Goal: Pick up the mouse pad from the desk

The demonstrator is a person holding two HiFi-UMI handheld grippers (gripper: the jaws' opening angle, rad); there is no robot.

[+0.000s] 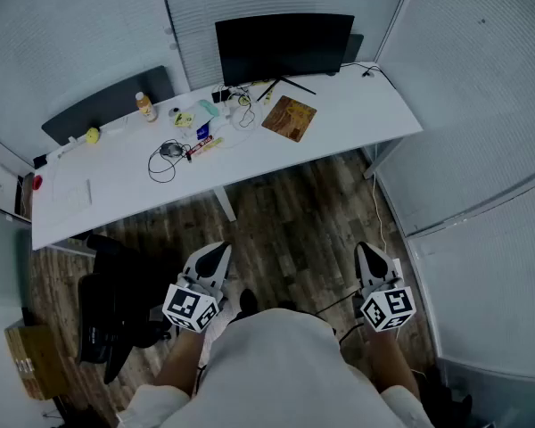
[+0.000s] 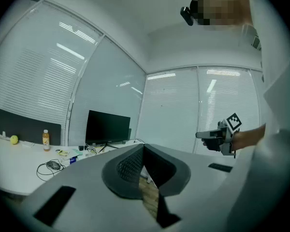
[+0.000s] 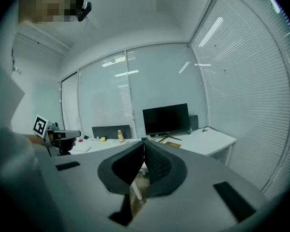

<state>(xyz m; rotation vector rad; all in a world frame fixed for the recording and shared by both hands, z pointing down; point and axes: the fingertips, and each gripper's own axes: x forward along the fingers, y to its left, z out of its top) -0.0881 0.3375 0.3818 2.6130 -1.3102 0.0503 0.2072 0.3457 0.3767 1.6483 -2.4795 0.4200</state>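
Note:
The mouse pad [image 1: 289, 118] is a brown patterned rectangle lying on the white desk [image 1: 357, 114], just right of the monitor stand. In the right gripper view the mouse pad [image 3: 173, 144] is a thin brown strip on the far desk. Both grippers hover over the wooden floor, well short of the desk, and point toward it. The jaws of my left gripper [image 1: 216, 257] [image 2: 144, 148] are pressed together on nothing. My right gripper [image 1: 367, 253] [image 3: 144, 142] is likewise shut and empty. Each gripper appears in the other's view, held level beside it.
A black monitor [image 1: 283, 47] stands at the desk's back. Left of the pad lie tangled cables, a mouse [image 1: 169, 150], pens, an orange bottle [image 1: 145, 107] and a yellow ball [image 1: 92, 135]. A black chair [image 1: 116, 310] and a cardboard box [image 1: 31, 359] sit at left. Blind-covered glass walls enclose the room.

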